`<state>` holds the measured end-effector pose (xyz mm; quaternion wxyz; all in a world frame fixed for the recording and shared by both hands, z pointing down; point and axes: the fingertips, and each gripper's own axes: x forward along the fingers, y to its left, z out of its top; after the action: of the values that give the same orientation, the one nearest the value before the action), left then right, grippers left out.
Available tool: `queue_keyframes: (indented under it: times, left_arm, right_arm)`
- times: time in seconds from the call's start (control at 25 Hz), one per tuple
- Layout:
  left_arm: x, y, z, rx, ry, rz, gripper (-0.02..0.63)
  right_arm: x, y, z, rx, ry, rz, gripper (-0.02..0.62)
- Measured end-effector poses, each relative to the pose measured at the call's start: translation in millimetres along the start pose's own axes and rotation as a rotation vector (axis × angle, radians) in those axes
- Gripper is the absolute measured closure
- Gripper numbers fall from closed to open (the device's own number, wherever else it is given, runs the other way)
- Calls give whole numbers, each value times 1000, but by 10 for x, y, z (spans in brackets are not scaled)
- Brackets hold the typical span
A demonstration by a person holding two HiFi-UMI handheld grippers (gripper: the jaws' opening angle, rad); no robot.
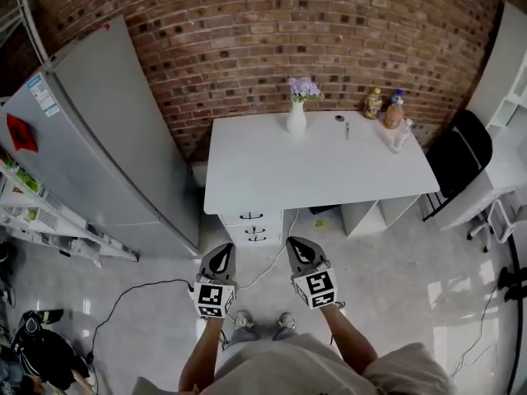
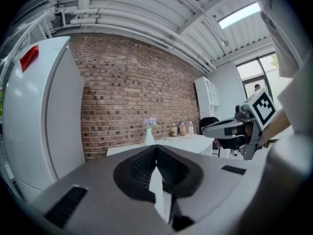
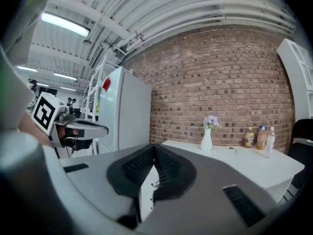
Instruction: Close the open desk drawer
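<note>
A person is holding the left claw (image 1: 220, 259) and right claw (image 1: 297, 252), both closed and empty, before the drawers (image 1: 251, 217) under the near left corner of the table (image 1: 329, 171).

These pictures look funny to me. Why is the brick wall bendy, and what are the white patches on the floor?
Head view: a wide lens bows the brick wall and refrigerator; the glossy floor mirrors bright light. Both gripper views: fisheye circles, black corners, walls curved.

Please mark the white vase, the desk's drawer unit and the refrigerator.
white vase (image 1: 296, 120): head view, on its body below the flowers.
drawer unit (image 1: 245, 228): head view, on the middle drawer front.
refrigerator (image 1: 115, 151): head view, on its broad grey face.
</note>
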<state>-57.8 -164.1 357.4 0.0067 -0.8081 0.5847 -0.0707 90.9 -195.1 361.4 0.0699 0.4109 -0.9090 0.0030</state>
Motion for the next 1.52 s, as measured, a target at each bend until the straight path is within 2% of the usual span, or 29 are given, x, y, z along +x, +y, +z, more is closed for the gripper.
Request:
queue_keyframes:
  times: [0.16, 0.36, 0.52, 0.84, 1.2, 1.52]
  left_arm:
    - [-30, -202, 177, -1, -33, -10, 594]
    - [-156, -285, 210, -16, -46, -12, 594]
    - [-366, -175, 138, -13, -36, 7, 594]
    - [-948, -71, 9, -12, -3, -33, 594]
    - [-1597, -364, -283, -38, 28, -91, 594]
    - [-1907, -534, -412, -43, 30, -106, 594]
  right_arm:
    - [-179, 38, 167, -7, -41, 6, 578]
    - [-356, 173, 141, 8, -36, 0, 578]
    - [-428, 368, 87, 27, -16, -15, 578]
    - [-570, 1026, 23, 54, 23, -43, 578]
    - [-1065, 1643, -135, 87, 49, -78, 578]
    - [-1337, 1831, -264, 94, 54, -102, 578]
